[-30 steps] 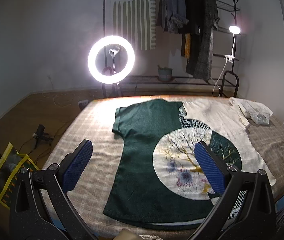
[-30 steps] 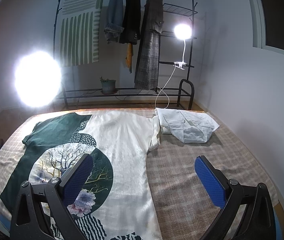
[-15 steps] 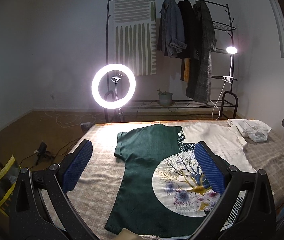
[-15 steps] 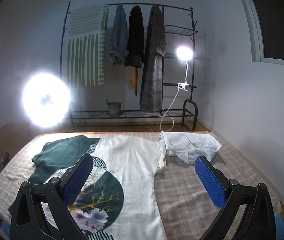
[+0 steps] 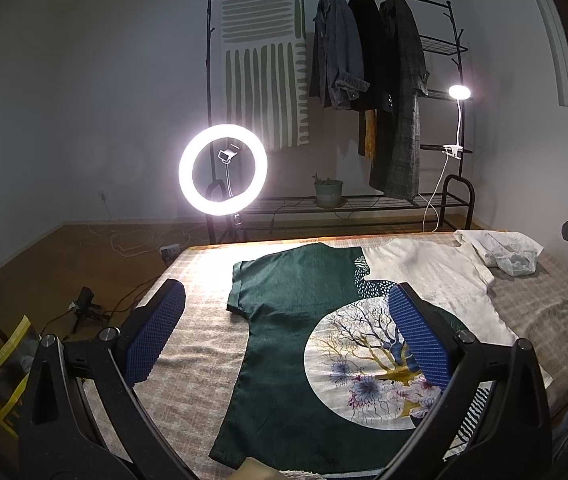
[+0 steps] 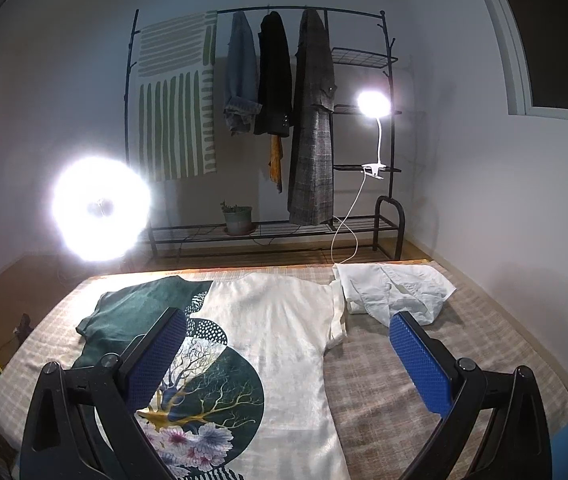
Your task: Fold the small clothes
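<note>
A T-shirt, half dark green and half cream with a round tree-and-flower print, lies spread flat on the bed (image 5: pixel 303 320) (image 6: pixel 284 320). A crumpled white garment (image 5: pixel 503 252) (image 6: pixel 395 292) lies at the far right, beside the shirt's cream sleeve. My left gripper (image 5: pixel 284 332) is open and empty, held above the shirt's green half. My right gripper (image 6: pixel 287 356) is open and empty, held above the cream half. Neither touches the cloth.
The bed has a beige checked cover (image 5: pixel 204 320) (image 6: pixel 423 360). Behind it stand a lit ring light (image 5: pixel 223 170), a black clothes rack with hanging coats (image 6: pixel 276 80), a clip lamp (image 6: pixel 371 104) and a potted plant (image 5: pixel 327 192). A yellow-trimmed bag (image 5: pixel 4 364) and cables lie on the floor at left.
Both grippers have tilted upward and drawn back from the bed, so more of the wall and rack shows. Both stay open. The clothes have not moved.
</note>
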A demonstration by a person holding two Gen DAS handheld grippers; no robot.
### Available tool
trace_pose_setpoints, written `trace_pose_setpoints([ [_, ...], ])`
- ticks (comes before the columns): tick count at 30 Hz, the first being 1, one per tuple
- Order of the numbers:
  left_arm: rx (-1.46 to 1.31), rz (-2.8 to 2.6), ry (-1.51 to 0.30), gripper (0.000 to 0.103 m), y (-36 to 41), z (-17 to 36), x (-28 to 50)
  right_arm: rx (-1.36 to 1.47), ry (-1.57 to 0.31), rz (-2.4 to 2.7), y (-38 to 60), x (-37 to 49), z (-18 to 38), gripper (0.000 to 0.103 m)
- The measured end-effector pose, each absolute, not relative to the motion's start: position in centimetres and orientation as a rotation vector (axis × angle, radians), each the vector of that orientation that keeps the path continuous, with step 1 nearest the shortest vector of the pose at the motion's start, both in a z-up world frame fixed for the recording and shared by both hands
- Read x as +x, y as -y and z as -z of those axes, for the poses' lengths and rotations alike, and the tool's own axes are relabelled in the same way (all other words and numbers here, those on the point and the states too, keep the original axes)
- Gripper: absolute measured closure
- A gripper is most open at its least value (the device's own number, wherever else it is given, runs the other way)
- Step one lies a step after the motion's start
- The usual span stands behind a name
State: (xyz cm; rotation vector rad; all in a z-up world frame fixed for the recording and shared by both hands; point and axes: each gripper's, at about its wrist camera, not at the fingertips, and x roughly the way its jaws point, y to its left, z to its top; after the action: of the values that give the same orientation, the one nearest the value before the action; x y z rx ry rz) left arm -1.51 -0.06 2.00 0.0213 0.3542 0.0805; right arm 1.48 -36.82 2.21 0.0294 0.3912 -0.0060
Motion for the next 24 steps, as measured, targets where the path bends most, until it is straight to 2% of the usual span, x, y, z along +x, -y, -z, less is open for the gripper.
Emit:
trace_pose_setpoints([
  [24,0.033,-0.091,-0.391,0.000,-0.53,-1.11,-0.99,0.025,-0.408,0.013,36.72,1.65,-1.78,0.000],
])
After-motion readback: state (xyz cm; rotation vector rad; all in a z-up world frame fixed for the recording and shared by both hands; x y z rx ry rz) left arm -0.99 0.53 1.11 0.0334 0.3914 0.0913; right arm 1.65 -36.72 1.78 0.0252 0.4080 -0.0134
